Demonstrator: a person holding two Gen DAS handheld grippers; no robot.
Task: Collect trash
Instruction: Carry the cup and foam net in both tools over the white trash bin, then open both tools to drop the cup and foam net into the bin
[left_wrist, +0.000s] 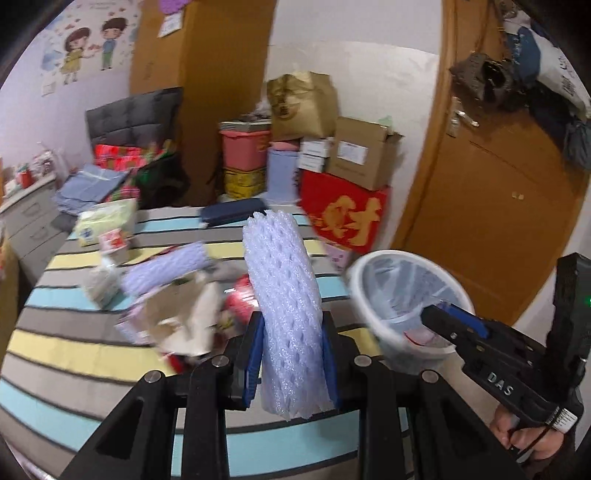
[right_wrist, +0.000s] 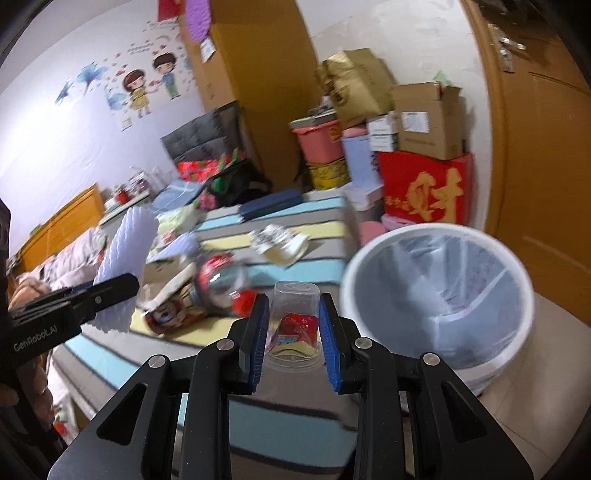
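The right gripper (right_wrist: 292, 325) is clenched on an upside-down clear plastic cup (right_wrist: 294, 325). The white trash bin (right_wrist: 436, 295) stands on the floor just to its right, beside the bed, so this hand is nearer. The left gripper (left_wrist: 293, 354) grasps a white foam net sleeve (left_wrist: 282, 295), upright, farther left of the bin.

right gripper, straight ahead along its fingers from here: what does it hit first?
Likely the striped bed and its litter, around the crushed bottle, past the clear cup the right gripper holds. The bin sits right of that line. Depth unclear.
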